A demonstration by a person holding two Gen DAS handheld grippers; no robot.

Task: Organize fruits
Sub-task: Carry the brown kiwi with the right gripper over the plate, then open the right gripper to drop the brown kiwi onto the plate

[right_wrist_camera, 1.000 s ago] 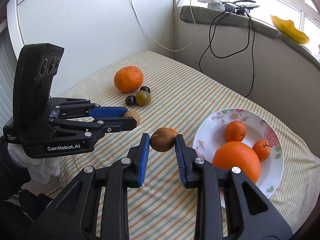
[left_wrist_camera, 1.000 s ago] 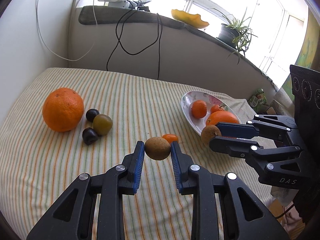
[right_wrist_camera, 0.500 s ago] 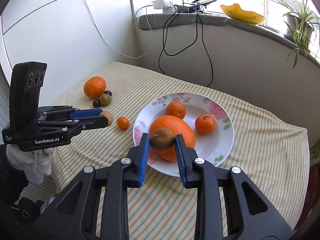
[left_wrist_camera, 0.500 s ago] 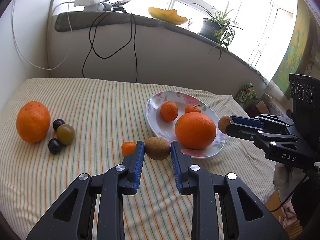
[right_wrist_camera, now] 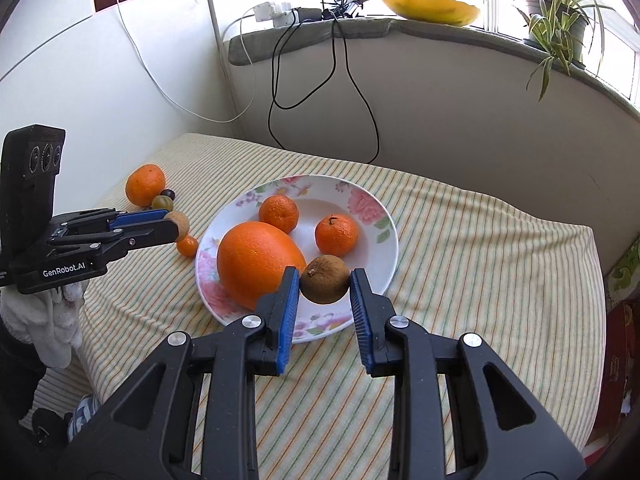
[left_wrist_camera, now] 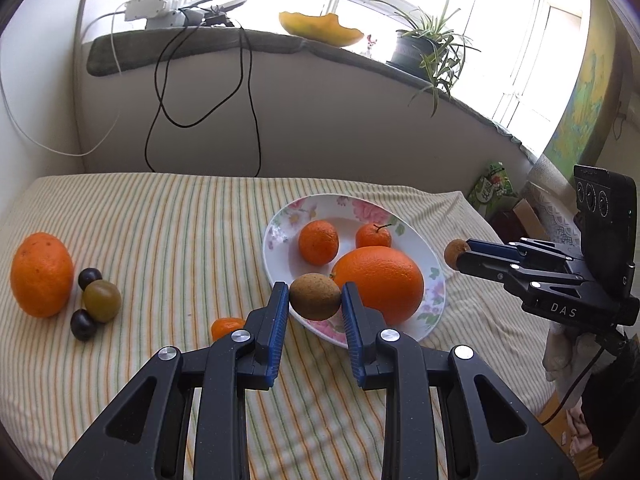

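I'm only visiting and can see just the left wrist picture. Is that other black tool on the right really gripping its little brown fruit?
Observer: Yes. The right wrist view shows both blue fingers of the right gripper pressed against the brown fruit.
Operator: Is it over the plate?
Observer: It shows in front of the plate's near part, beside the large orange.
Operator: And the half-hidden small orange fruit?
Observer: It lies on the striped cloth, just outside the plate's left rim.

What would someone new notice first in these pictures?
Each gripper holds a small brown fruit: the left gripper and the right gripper both hang near the floral plate. On the plate, the big orange stands out beside two mandarins. Another orange lies far left on the striped cloth.
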